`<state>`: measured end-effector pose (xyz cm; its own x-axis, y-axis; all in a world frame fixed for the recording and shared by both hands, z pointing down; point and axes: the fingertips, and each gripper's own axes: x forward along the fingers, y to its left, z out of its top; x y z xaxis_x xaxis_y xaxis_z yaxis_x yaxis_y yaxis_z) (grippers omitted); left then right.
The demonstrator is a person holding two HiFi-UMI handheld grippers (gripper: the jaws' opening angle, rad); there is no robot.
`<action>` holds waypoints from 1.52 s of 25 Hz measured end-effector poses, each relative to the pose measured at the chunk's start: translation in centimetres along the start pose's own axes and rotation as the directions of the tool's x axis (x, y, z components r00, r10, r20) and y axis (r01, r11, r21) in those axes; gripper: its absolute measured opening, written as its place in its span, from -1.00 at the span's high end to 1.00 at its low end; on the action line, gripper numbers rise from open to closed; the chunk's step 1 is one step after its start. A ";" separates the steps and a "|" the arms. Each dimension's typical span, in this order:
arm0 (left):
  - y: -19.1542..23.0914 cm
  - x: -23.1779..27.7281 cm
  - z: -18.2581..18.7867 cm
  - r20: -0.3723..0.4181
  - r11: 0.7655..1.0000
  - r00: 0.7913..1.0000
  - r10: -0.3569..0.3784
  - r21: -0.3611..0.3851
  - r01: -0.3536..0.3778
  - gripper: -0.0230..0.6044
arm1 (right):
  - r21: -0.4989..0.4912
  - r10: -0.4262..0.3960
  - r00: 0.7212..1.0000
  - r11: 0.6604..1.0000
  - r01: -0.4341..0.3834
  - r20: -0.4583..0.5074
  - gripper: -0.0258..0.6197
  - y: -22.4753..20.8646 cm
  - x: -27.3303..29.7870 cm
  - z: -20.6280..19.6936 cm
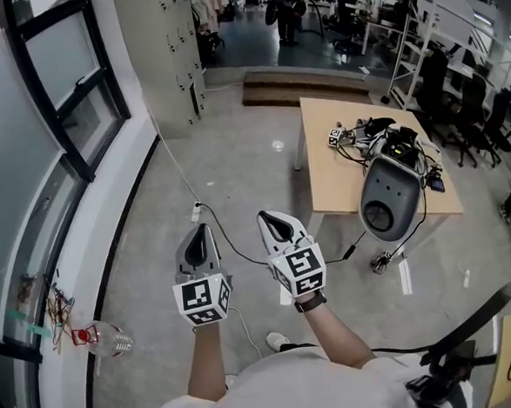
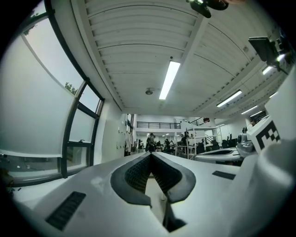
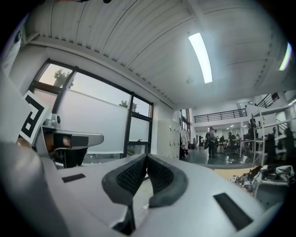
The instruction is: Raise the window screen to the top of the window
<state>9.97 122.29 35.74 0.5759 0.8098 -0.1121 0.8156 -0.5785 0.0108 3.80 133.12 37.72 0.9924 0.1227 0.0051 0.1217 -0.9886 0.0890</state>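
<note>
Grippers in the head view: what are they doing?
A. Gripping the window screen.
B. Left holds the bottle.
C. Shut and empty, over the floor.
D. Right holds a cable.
C: the left gripper and right gripper each show jaws together with nothing between, above the floor.

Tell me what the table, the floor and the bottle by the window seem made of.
Table: likely wood, with a pale matte tan top. Floor: probably concrete, plain grey with a dull sheen. Bottle: apparently clear plastic, since its body is see-through.
</note>
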 end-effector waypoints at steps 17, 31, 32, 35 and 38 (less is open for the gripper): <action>10.8 -16.3 -2.5 -0.033 0.729 0.729 0.684 0.043 -0.683 0.93 | 0.004 0.731 0.683 0.683 -0.731 0.009 0.91 22.0 5.2 -2.0; 10.4 -52.6 -0.7 0.008 0.030 0.031 0.999 0.037 -0.999 0.93 | -0.023 0.999 -0.051 -0.050 -0.998 0.006 0.91 55.5 -14.3 -2.0; 9.6 -55.0 -0.4 0.015 -0.020 -0.019 1.000 0.036 -0.999 0.93 | -0.033 0.994 -0.112 -0.112 -0.993 0.014 0.91 57.5 -16.9 -1.6; 6.8 -62.0 0.0 0.032 -0.153 -0.152 0.988 0.029 -0.988 0.93 | -0.060 0.959 -0.281 -0.279 -0.958 0.029 0.91 62.3 -25.0 -0.6; 4.0 -68.9 0.2 0.044 -0.270 -0.269 0.962 0.019 -0.963 0.93 | -0.086 0.905 -0.425 -0.421 -0.903 0.033 0.91 65.9 -33.3 -0.4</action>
<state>-26.44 64.17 43.35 0.6272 -0.7789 -0.0029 -0.7758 -0.6250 0.0864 -21.27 63.90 43.78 -0.3113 -0.9492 0.0457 -0.9487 0.3132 0.0432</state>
